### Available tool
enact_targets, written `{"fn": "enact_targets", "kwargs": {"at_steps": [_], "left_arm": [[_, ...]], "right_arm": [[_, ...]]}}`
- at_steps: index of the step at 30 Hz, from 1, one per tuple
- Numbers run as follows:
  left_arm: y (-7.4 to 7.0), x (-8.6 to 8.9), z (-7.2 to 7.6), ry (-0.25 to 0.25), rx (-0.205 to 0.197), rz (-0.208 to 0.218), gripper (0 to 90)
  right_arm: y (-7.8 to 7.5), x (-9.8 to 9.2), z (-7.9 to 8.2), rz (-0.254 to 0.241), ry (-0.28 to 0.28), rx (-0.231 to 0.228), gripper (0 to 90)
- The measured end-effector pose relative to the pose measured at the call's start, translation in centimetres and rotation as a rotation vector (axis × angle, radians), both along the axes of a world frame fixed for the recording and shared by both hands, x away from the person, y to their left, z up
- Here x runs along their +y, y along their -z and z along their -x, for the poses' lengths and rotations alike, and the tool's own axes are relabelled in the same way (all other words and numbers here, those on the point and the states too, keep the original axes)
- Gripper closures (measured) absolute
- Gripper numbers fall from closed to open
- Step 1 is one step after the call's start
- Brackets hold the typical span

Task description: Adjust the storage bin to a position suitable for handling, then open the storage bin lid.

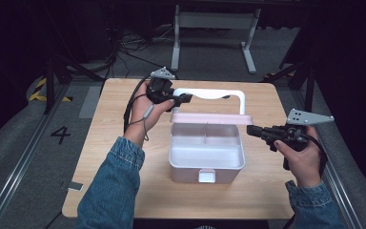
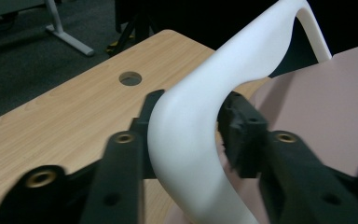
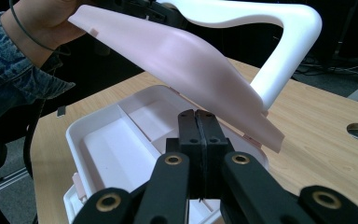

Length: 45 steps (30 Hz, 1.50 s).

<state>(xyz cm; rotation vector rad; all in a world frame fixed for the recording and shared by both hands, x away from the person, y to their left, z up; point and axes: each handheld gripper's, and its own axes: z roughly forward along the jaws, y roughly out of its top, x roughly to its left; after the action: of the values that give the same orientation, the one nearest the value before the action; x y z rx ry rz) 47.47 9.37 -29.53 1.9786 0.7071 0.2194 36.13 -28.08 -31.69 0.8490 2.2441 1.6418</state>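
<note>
One pink storage box point(image 1: 206, 162) is sitting open near the middle of my wooden table point(image 1: 114, 157), its latch tab facing me and its white inner tray divided by a partition toward the back. Its pink lid point(image 1: 211, 118) is standing raised behind the body, hinged along the far edge, with the white carrying handle point(image 1: 218, 94) arching beyond it toward the table's far side.

My left gripper point(image 1: 181, 100) is reaching in from the left at the handle's near left corner. In the left gripper view, its black jaws are standing on either side of the curved white handle point(image 2: 191, 135), closed in against it so the plastic is clamped between them, with the lid's flat pink surface point(image 2: 317, 112) lying just to the right.

My right gripper point(image 1: 253, 130) is hovering at the box's right side, level with the lid's right end and just beside it; I cannot tell whether it is touching. In the right gripper view its jaws are pressed together with nothing between them, pointing over the open tray point(image 3: 116, 144) beneath the tilted lid point(image 3: 186, 65).

The table's light wood is showing a round cable hole point(image 2: 130, 78) near a far corner. Beyond the table, grey carpet, a tangle of dark cables point(image 1: 124, 47) and the white legs of another desk point(image 1: 214, 33) are lying in a dim room.
</note>
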Motion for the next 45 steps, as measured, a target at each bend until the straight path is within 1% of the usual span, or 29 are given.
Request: {"fn": "enact_targets", "kwargs": {"at_steps": [1, 2, 3, 4, 6, 8, 9, 14, 16, 18, 20, 21, 22, 24, 25, 26, 27, 29, 31, 33, 35, 36, 37, 38, 40, 41, 44, 45], "left_arm": [[0.0, 0.0, 0.1, -0.007, -0.008, -0.005, 50.5], [0.0, 0.0, 0.1, -0.013, -0.014, -0.003, 45.8], [0.0, 0.0, 0.2, -0.024, -0.021, 0.0, 45.8], [0.0, 0.1, 0.2, -0.04, -0.025, 0.006, 41.6], [-0.3, 0.5, 0.5, -0.06, -0.036, 0.003, 35.6], [-0.6, 1.0, 0.8, -0.068, -0.053, -0.005, 33.9], [-0.7, 1.2, 1.1, -0.077, -0.063, 0.0, 32.9], [-1.0, 2.7, 2.2, -0.088, -0.078, -0.003, 32.1], [-0.9, 3.5, 2.9, -0.109, -0.091, -0.014, 31.6], [-0.8, 4.1, 3.4, -0.113, -0.092, -0.029, 30.4], [-0.7, 4.6, 3.9, -0.114, -0.095, -0.026, 30.1], [-0.7, 4.9, 4.2, -0.111, -0.088, -0.024, 30.1], [-0.6, 5.3, 4.6, -0.109, -0.083, -0.029, 29.9], [-0.5, 5.7, 5.0, -0.105, -0.089, -0.042, 29.5], [-0.5, 5.8, 5.3, -0.1, -0.091, -0.053, 29.1], [-0.5, 5.9, 5.7, -0.096, -0.092, -0.077, 29.0], [-0.4, 5.9, 5.9, -0.095, -0.103, -0.089, 28.9], [-0.2, 5.9, 6.6, -0.093, -0.109, -0.125, 28.7], [0.0, 5.8, 7.1, -0.074, -0.103, -0.127, 27.8], [0.3, 5.7, 7.6, -0.07, -0.109, -0.152, 28.6], [0.6, 5.6, 7.8, -0.057, -0.102, -0.143, 25.8], [0.8, 5.5, 8.0, -0.051, -0.101, -0.14, 26.1], [0.9, 5.5, 8.1, -0.05, -0.106, -0.148, 25.9], [1.0, 5.4, 8.2, -0.054, -0.101, -0.143, 25.7], [1.2, 5.3, 8.3, -0.057, -0.104, -0.143, 25.2], [1.2, 5.2, 8.2, -0.051, -0.114, -0.148, 24.9], [1.3, 4.9, 8.3, -0.05, -0.112, -0.142, 24.1], [1.4, 4.5, 8.2, -0.041, -0.12, -0.136, 24.1]], "right_arm": [[0.0, 0.0, 0.0, -0.001, -0.001, 0.002, 90.0], [0.0, 0.0, 0.0, 0.002, -0.002, 0.004, 90.0], [0.0, 0.0, 0.0, 0.002, -0.002, 0.004, 90.0], [0.0, 0.1, 0.0, 0.004, -0.003, 0.006, 90.0], [0.1, 0.1, -0.1, 0.018, 0.005, 0.0, 90.0], [0.1, 0.1, -0.1, 0.021, 0.006, -0.003, 90.0], [0.1, 0.1, -0.1, 0.02, 0.006, -0.005, 90.0], [-0.1, 0.1, -0.2, 0.016, 0.007, -0.002, 90.0], [-0.2, 0.1, -0.3, 0.018, 0.012, -0.008, 90.0], [-0.2, 0.2, -0.4, 0.013, 0.012, -0.012, 90.0], [-0.3, 0.3, -0.5, 0.011, 0.015, -0.015, 90.0], [-0.3, 0.3, -0.5, 0.009, 0.015, -0.015, 90.0], [-0.3, 0.3, -0.5, 0.01, 0.016, -0.016, 90.0], [-0.3, 0.3, -0.6, 0.009, 0.021, -0.02, 90.0], [-0.3, 0.3, -0.6, 0.007, 0.022, -0.02, 90.0], [-0.3, 0.3, -0.6, 0.005, 0.024, -0.021, 90.0], [-0.3, 0.3, -0.6, 0.002, 0.028, -0.02, 90.0], [-0.3, 0.4, -0.6, -0.003, 0.032, -0.019, 90.0], [-0.3, 0.4, -0.6, -0.005, 0.035, -0.018, 90.0], [-0.3, 0.4, -0.6, -0.01, 0.037, -0.019, 90.0], [-0.3, 0.4, -0.6, -0.012, 0.035, -0.018, 90.0], [-0.4, 0.4, -0.6, -0.013, 0.036, -0.02, 90.0], [-0.4, 0.4, -0.6, -0.016, 0.036, -0.021, 90.0], [-0.4, 0.4, -0.6, -0.015, 0.036, -0.021, 90.0], [-0.4, 0.3, -0.6, -0.016, 0.035, -0.019, 90.0], [-0.4, 0.3, -0.6, -0.018, 0.036, -0.019, 90.0], [-0.4, 0.3, -0.6, -0.021, 0.034, -0.017, 90.0], [-0.4, 0.3, -0.6, -0.023, 0.034, -0.014, 90.0]]}}
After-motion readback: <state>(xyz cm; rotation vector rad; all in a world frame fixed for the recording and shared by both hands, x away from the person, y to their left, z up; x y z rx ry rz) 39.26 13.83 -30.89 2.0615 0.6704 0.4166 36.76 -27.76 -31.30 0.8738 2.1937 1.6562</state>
